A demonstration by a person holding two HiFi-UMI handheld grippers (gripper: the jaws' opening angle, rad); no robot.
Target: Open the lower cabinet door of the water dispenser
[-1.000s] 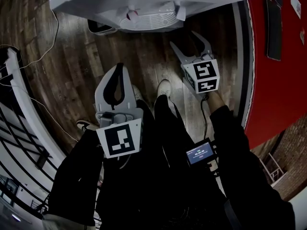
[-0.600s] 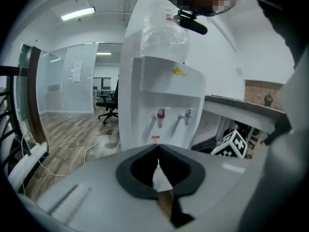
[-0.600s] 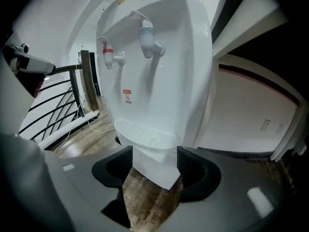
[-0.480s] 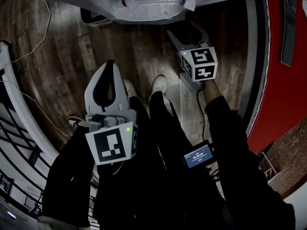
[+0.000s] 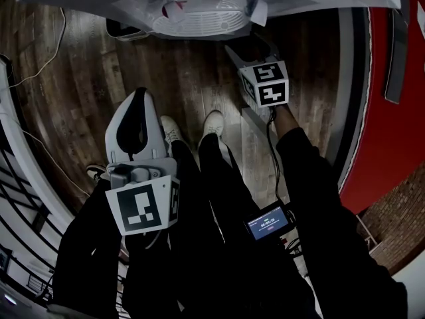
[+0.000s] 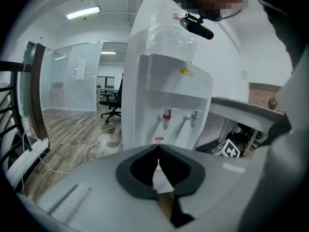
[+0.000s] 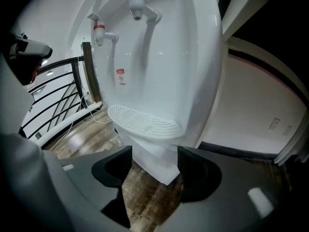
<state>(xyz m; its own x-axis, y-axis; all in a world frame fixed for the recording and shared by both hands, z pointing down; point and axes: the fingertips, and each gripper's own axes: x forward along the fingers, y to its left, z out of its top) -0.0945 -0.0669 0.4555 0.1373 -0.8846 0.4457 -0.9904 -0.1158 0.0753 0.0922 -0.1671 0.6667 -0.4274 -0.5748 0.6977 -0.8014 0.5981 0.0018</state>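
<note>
The water dispenser (image 5: 199,5) stands just ahead, and its lower cabinet (image 7: 153,170) sits under the drip tray (image 7: 142,121). Close below that tray the right gripper (image 7: 154,154) has its jaws spread wide, framing the cabinet's corner. The left gripper (image 5: 139,95) is farther back from the dispenser, jaws together on nothing.

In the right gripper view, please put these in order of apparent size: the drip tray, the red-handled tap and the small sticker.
1. drip tray, largest, though also nearest the camera
2. red-handled tap
3. small sticker, smallest
</note>
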